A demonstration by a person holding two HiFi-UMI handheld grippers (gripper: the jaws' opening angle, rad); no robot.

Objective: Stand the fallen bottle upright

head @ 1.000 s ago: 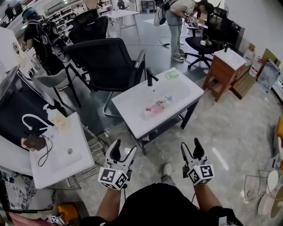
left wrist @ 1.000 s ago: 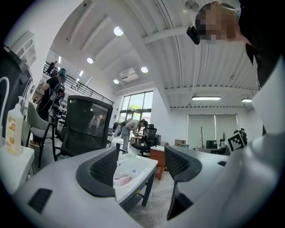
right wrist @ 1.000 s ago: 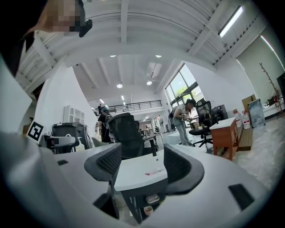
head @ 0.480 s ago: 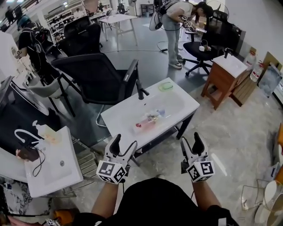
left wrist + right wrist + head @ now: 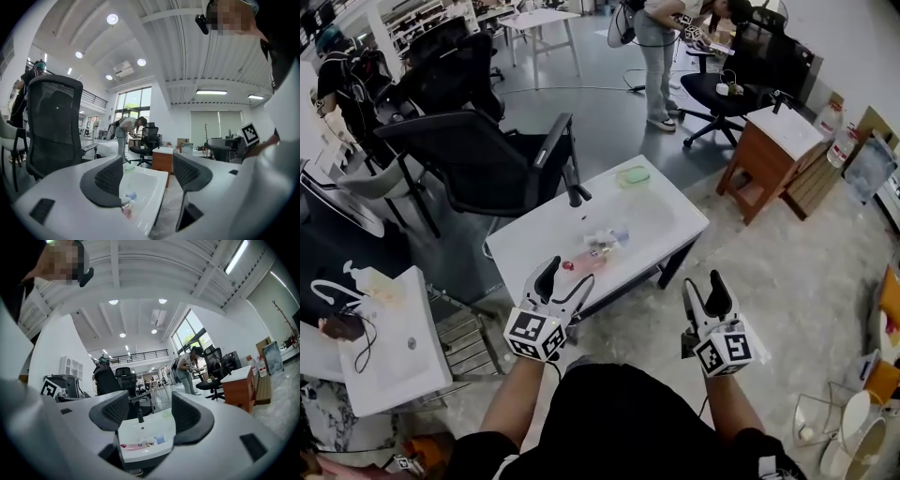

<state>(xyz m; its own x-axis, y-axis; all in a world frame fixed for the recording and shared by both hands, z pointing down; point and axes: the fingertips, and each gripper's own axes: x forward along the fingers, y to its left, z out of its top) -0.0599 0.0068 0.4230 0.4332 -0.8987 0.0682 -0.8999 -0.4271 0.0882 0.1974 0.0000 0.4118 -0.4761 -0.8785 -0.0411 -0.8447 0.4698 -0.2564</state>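
Two grippers, left point(image 5: 562, 279) and right point(image 5: 703, 291), hang at the near edge of the white basin point(image 5: 670, 208), each with its jaws spread and nothing between them. One fallen bottle point(image 5: 581, 260) lies on its side inside the basin. The left gripper view half hides it behind a jaw; the right gripper view shows it whole. On the basin's far rim are one black faucet point(image 5: 577, 193) and one green dish point(image 5: 633, 175), and behind the basin stands one black chair point(image 5: 478, 159).
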